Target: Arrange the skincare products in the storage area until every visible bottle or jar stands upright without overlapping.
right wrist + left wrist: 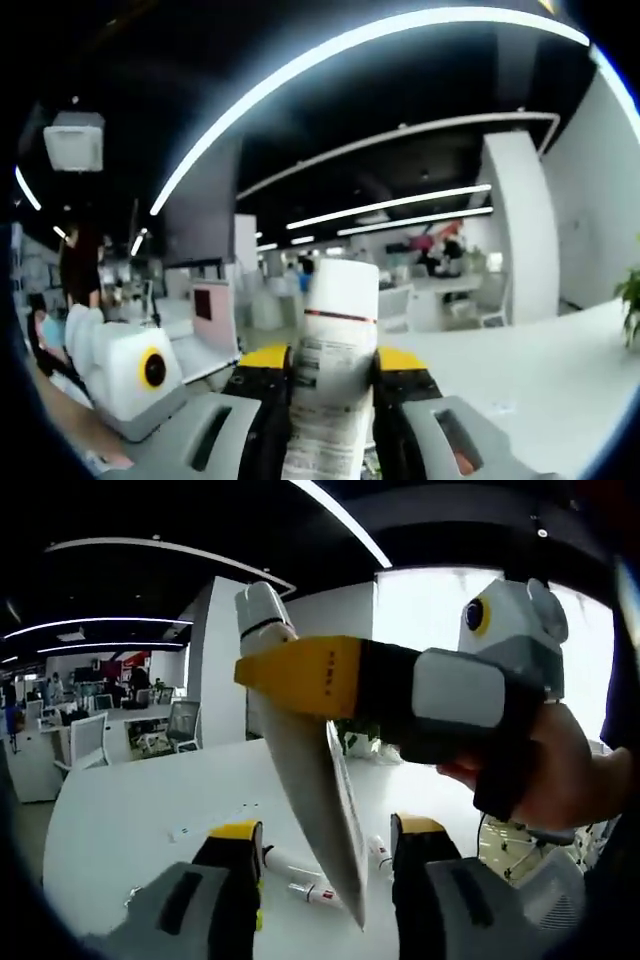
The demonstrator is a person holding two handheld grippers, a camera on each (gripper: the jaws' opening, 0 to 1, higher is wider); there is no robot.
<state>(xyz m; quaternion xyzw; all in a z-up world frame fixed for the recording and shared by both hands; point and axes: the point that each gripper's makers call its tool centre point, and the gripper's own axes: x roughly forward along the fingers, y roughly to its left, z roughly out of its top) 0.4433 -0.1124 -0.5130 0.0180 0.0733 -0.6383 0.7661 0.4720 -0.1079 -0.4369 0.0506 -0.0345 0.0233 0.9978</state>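
Right gripper (332,405) clamps 1 white tube (335,370), cap pointing away, raised high above white table (130,810). In left gripper view same tube (310,780) hangs just ahead of left gripper (325,865), flat end down. Left gripper jaws spread wide, nothing between them. 2 small white tubes (312,890) lie flat on table beyond its jaws. Step, judged: carrying tube to standing spot. Next: lower it, set it upright, release.
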